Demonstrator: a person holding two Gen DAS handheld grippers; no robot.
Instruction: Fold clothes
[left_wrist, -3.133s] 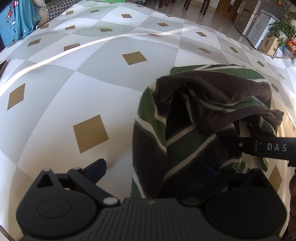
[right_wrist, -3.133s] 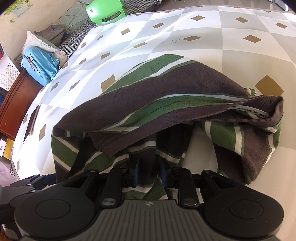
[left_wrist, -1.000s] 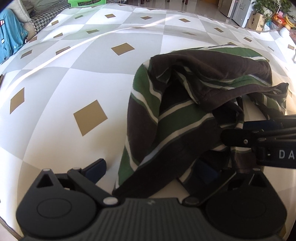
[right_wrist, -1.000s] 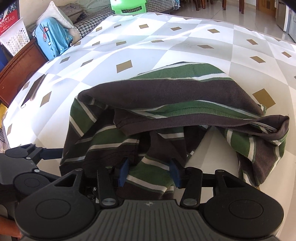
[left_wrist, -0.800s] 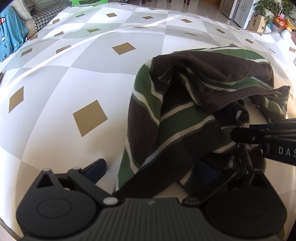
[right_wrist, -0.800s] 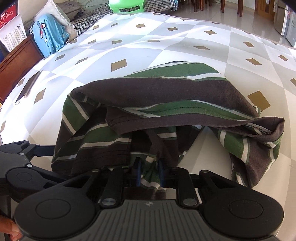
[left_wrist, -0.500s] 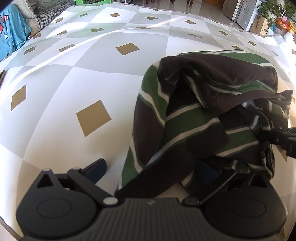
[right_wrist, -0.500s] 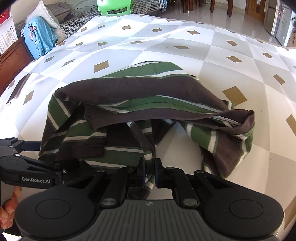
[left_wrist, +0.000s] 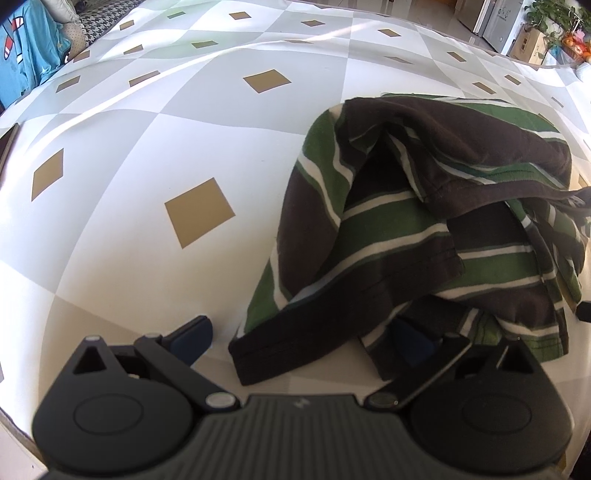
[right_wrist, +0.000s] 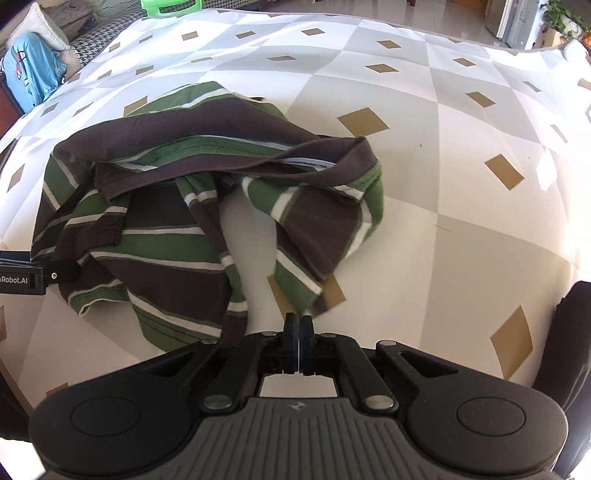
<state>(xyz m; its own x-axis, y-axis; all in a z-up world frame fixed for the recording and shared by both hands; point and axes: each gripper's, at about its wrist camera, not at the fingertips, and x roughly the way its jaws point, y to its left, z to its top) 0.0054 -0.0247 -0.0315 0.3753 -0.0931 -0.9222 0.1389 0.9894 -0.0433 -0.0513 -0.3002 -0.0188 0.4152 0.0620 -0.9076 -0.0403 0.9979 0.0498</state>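
While we read from left to right, each label names one part of the scene.
Left gripper (left_wrist: 301, 338): we see its jaws standing wide, as a second ago, one pad bare on the cloth, the other under the shirt's dark hem.
Shirt (right_wrist: 177, 206): we find the green, brown and white striped garment crumpled on the checked tablecloth (right_wrist: 461, 206); against the earlier frame it lies further left, its near edge drawn toward us.
Right gripper (right_wrist: 297, 332): we note its jaws have just been closing and now meet; whether cloth is pinched we cannot tell.
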